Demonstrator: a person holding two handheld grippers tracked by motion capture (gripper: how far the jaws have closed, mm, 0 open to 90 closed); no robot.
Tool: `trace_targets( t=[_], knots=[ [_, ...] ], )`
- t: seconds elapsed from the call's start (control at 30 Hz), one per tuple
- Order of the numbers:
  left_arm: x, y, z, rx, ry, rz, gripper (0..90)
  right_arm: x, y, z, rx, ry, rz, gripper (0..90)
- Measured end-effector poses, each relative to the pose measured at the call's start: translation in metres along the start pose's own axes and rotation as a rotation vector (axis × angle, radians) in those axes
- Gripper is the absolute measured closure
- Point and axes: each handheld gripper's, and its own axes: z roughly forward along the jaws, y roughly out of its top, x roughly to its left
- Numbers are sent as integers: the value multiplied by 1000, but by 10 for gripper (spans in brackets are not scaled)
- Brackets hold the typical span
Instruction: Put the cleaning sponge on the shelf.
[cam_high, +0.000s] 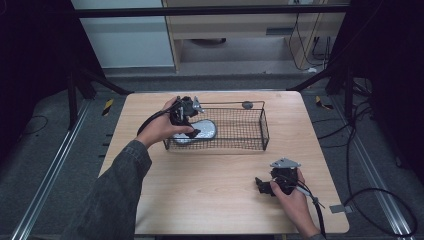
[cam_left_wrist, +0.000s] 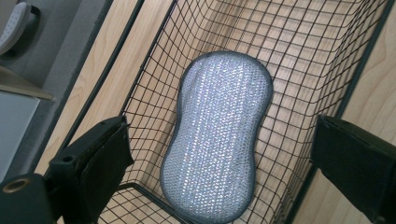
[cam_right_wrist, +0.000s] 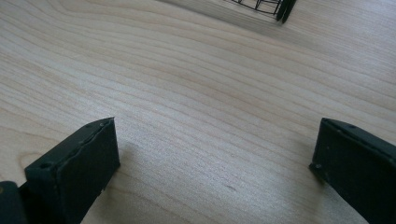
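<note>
A silvery grey peanut-shaped scrub pad (cam_left_wrist: 217, 140) lies flat on the floor of a black wire basket (cam_high: 252, 142), at the basket's left end (cam_high: 202, 131). My left gripper (cam_high: 189, 120) hovers over that end of the basket, jaws wide open above the pad (cam_left_wrist: 219, 154), nothing held between them. My right gripper (cam_high: 265, 186) rests low over the bare wooden table near the front right, also open and empty (cam_right_wrist: 215, 158); a corner of the basket (cam_right_wrist: 273, 7) shows far ahead of it.
The wooden table (cam_high: 210, 195) has free room in front of the basket and to its right. A small grey round object (cam_high: 247, 104) sits behind the basket's far rim. Dark frame legs and cables surround the table on the floor.
</note>
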Motion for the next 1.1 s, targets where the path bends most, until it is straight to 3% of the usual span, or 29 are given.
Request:
trace_targets(
  t=[0.3, 0.37, 0.47, 0.77, 1.1],
  knots=[
    [-13, 4, -14, -51, -22, -144, 44, 0, 0, 0, 1, -1, 1, 7],
    [-17, 5, -16, -52, -18, -150, 44, 0, 0, 0, 1, -1, 2, 7],
    [-24, 7, -20, -17, -18, -157, 52, 0, 0, 0, 0, -1, 0, 7],
    [-40, 8, -30, -61, 2, -181, 51, 0, 0, 0, 0, 0, 2, 7],
    [-57, 9, -43, -101, 19, -178, 42, 0, 0, -1, 2, 3, 1, 7]
  ],
)
